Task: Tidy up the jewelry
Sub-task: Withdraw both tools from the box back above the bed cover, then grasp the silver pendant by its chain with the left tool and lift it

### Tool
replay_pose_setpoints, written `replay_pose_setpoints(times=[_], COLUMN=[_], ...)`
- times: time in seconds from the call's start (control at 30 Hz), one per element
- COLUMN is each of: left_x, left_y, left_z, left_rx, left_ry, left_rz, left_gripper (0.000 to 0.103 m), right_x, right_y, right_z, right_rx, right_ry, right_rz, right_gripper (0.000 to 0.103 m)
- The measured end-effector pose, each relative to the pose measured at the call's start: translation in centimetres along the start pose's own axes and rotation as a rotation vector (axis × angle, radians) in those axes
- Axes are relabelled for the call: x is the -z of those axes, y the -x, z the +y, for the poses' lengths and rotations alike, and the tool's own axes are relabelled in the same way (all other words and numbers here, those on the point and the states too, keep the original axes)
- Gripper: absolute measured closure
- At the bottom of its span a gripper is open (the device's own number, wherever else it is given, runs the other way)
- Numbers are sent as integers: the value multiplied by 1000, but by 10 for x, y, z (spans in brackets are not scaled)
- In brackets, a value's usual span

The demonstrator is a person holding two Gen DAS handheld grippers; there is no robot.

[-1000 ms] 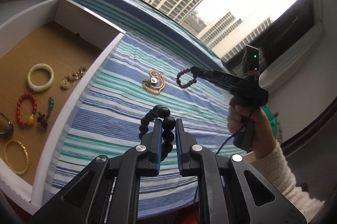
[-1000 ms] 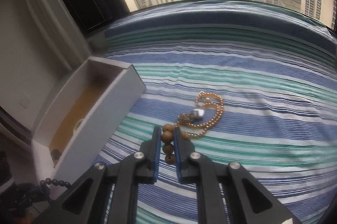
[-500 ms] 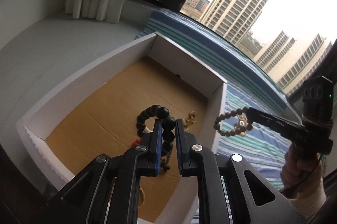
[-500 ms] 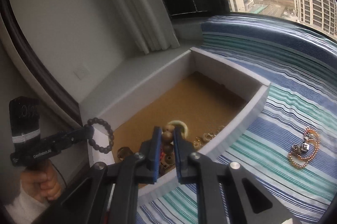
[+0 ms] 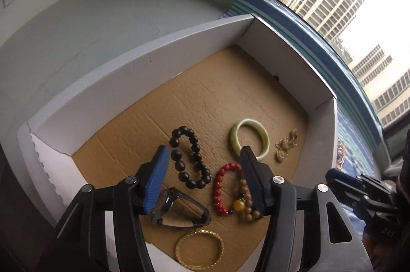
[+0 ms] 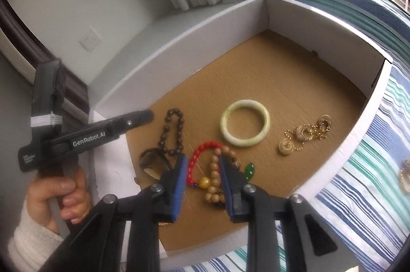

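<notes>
Both my grippers have just been opening and hold nothing: the black bracelet [image 5: 190, 157] lies in the box [image 5: 143, 62] beneath the left gripper [image 5: 203, 159], the wooden bracelet [image 6: 214, 176] beneath the right gripper [image 6: 202, 165]. Remaining necklace [image 6: 405, 176] lies on the striped cloth [image 6: 364, 208], nearer my right.

You see a box [image 6: 194, 23] holding a bangle [image 6: 245, 126] at centre, a dark bead bracelet [image 6: 174, 133] to its left and a chain cluster [image 6: 305, 135] to its right.
</notes>
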State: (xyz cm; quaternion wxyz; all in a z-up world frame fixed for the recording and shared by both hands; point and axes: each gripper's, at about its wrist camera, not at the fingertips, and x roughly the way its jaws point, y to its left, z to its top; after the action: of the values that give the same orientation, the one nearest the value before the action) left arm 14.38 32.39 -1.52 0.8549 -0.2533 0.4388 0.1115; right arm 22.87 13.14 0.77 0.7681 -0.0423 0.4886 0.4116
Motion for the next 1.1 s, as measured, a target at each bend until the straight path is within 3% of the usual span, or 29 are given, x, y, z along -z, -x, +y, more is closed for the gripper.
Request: replay_pose_setpoints(times=[0.17, 0.27, 0.37, 0.5, 0.67, 0.9, 1.1], left_x=[19, 43, 76, 120, 149, 113, 83], left_y=[38, 51, 49, 25, -21, -90, -155], left_z=[-45, -89, -139, -207, -276, -352, -404], left_rx=[80, 142, 223, 331, 372, 384, 308], left_ry=[-85, -174, -269, -388, -463, -418, -482], left_rz=[-59, -66, -11, 129, 250, 342, 327], left_gripper=[27, 22, 21, 20, 20, 20, 20], right_x=[29, 68, 121, 190, 256, 297, 306], right_y=[57, 71, 75, 91, 137, 160, 155], right_z=[-9, -39, -86, -153, -217, -250, -241], right_rx=[72, 135, 236, 414, 468, 475, 517], right_ry=[45, 2, -68, -192, -397, -516, -466], right_rz=[-150, -175, -159, -144, -192, -245, -265], right_gripper=[69, 64, 64, 64, 64, 64, 64])
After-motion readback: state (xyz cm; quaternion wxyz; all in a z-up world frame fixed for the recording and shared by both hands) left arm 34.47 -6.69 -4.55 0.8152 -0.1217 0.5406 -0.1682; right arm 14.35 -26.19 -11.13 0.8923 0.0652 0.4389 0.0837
